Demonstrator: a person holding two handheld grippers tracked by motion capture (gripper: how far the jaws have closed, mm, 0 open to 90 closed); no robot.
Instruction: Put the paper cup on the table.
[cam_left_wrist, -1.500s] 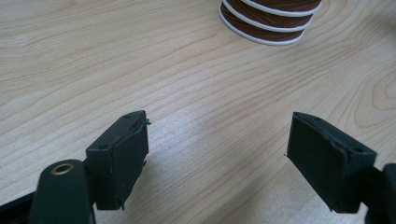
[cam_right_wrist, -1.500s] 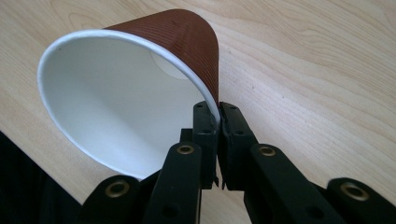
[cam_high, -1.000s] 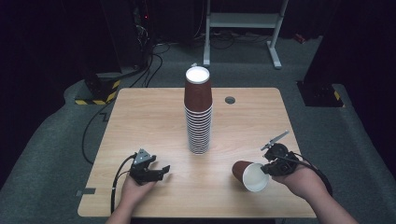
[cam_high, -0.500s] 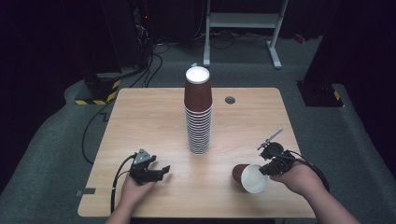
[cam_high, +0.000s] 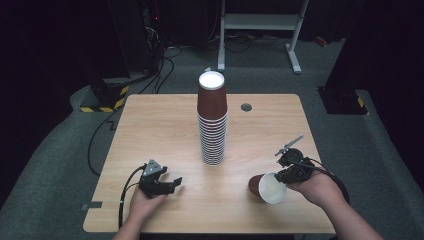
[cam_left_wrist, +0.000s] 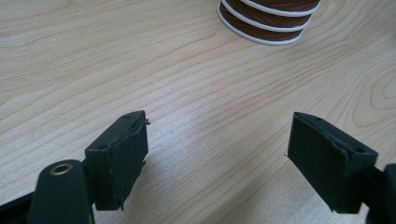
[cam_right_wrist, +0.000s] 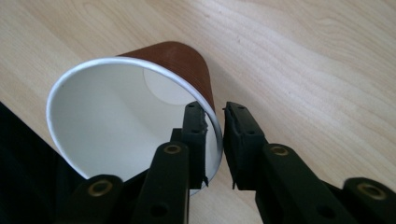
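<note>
Right gripper view, your right gripper (cam_right_wrist: 214, 119) just loosening around the brown paper cup's (cam_right_wrist: 140, 98) rim, your left gripper (cam_left_wrist: 217, 144) spread, nothing inside.

Both forearms are bare, with no sleeves in the high view. The left gripper (cam_high: 172, 184) is black with a grey three-cornered plate (cam_high: 153, 166) on top, and a black cable (cam_high: 124, 192) loops from it on the left. The right gripper (cam_high: 274, 181) is black too, with a thin grey rod (cam_high: 290, 145) on its far side. Its flat jaw links carry brass-coloured rivets (cam_right_wrist: 173, 149) and small screw holes.
</note>
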